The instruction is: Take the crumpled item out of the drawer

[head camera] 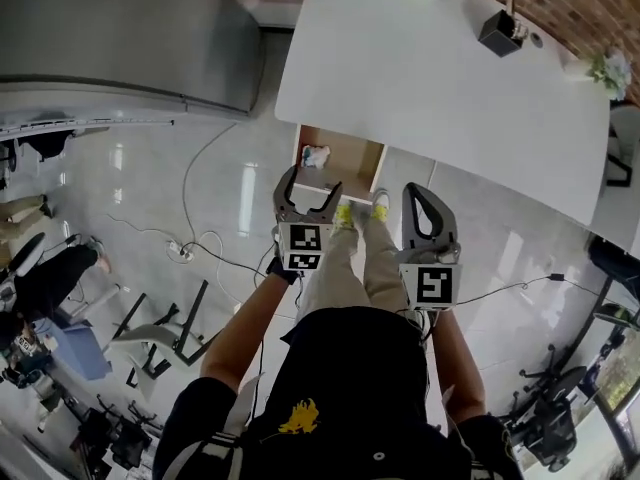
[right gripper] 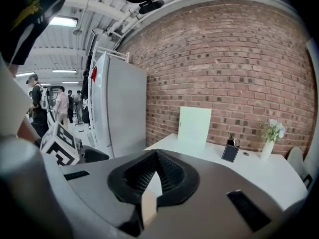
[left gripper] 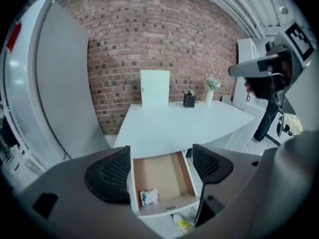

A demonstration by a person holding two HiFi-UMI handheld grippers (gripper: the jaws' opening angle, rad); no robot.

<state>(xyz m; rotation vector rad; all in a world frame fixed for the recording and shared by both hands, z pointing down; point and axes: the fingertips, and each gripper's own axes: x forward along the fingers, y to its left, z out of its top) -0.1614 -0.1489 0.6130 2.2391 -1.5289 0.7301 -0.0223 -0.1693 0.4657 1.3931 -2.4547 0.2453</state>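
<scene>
Head view is showing the drawer (head camera: 352,163) open at mid-frame, the crumpled item (head camera: 316,155) lying untouched in its left part, while the left gripper (head camera: 312,180) is hovering spread wide and the right gripper (head camera: 418,190) is hanging pinched together, empty, with the pickup not yet begun.

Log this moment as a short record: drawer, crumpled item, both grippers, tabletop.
drawer: open, pulled out from under the white table
crumpled item: lies in the drawer by its left wall, near the front; nothing touches it
left gripper: jaws apart, empty, held above the drawer
right gripper: jaws together, nothing between them
tabletop: black pen holder and small vase of flowers at the far side
task state: item not yet grasped
</scene>
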